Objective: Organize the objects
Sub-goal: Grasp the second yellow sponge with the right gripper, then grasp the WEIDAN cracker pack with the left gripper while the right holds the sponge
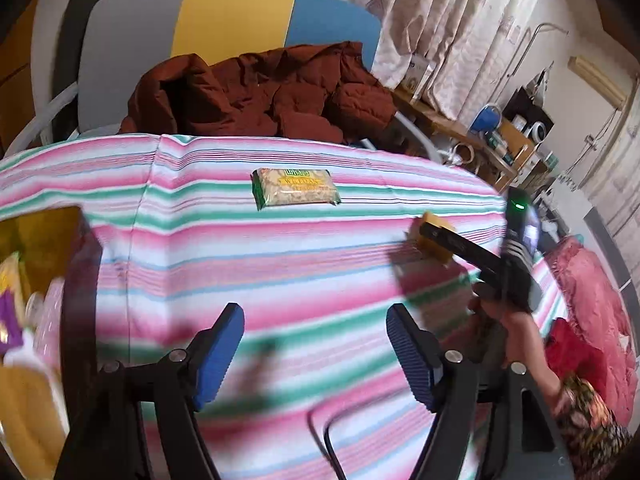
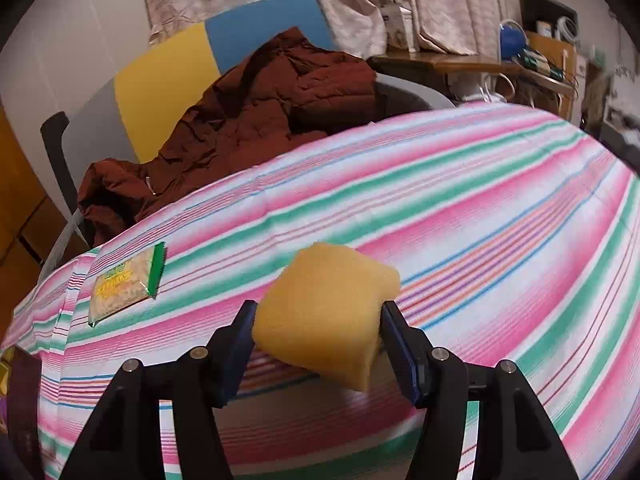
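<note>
A yellow sponge point(image 2: 326, 312) sits between the blue pads of my right gripper point(image 2: 316, 336), which is shut on it just above the striped tablecloth point(image 2: 480, 208). The left wrist view shows the same sponge point(image 1: 438, 225) in the right gripper point(image 1: 436, 240) at the table's right side, with a hand behind it. My left gripper point(image 1: 314, 344) is open over the cloth point(image 1: 280, 264) with nothing between its fingers. A green-edged noodle packet point(image 1: 295, 187) lies flat further back, also seen at the left in the right wrist view as the packet point(image 2: 124, 284).
A dark box point(image 1: 82, 240) holding packets stands at the table's left edge. Behind the table is a chair point(image 1: 232, 16) with a rust-brown jacket point(image 1: 260, 92) on it. A cluttered wooden desk point(image 1: 500, 136) and red bedding point(image 1: 592, 300) are at the right.
</note>
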A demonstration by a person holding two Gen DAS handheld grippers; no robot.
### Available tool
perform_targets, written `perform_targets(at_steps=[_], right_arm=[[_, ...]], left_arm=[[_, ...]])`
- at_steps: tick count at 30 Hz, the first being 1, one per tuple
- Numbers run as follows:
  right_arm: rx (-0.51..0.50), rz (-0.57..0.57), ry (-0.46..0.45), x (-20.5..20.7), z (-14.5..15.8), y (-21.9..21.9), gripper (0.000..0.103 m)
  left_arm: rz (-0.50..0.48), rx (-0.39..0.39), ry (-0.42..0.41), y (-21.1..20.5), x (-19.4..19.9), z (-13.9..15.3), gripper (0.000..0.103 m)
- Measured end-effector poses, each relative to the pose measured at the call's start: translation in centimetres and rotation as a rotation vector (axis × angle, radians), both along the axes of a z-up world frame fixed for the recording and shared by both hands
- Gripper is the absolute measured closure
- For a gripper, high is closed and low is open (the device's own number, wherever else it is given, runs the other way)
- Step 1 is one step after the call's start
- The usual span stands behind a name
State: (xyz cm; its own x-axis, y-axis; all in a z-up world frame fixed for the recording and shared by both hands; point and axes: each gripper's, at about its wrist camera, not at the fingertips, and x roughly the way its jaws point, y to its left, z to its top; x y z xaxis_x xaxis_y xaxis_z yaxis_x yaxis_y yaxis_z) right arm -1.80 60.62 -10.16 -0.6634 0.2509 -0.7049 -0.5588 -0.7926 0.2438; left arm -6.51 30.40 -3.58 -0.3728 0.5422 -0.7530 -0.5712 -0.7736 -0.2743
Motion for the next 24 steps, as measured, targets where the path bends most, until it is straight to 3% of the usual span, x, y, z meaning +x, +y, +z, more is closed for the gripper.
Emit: perform_targets(at_steps=[6, 15, 19, 22, 24], right_arm=[[0.038, 0.000, -0.018, -0.3, 0.0, -0.5, 0.041], [0.048, -0.004, -0.007, -0.1, -0.1, -0.5, 0.040], [0.037, -0.005, 0.005, 0.0, -0.2, -0.3, 0.040], [0.034, -0.005, 0.011, 0.1, -0.2, -0.3, 0.040], [0.033, -0.005, 0.013, 0.0, -0.2, -0.3, 0.040]], left_arm=[[-0.029, -0.127, 0.075, 4.3, -3.5, -0.7, 0.027], [-0.154, -0.241, 0.181, 10.5, -8.5, -2.0, 0.020], [-0.181, -0.265, 0.181, 12.3, -11.5, -2.8, 0.020], [-0.189, -0.225, 0.150, 13.0, -13.5, -3.4, 0.018], [-0.196, -0.252, 0.158, 13.6, -14.4, -4.0, 0.017]])
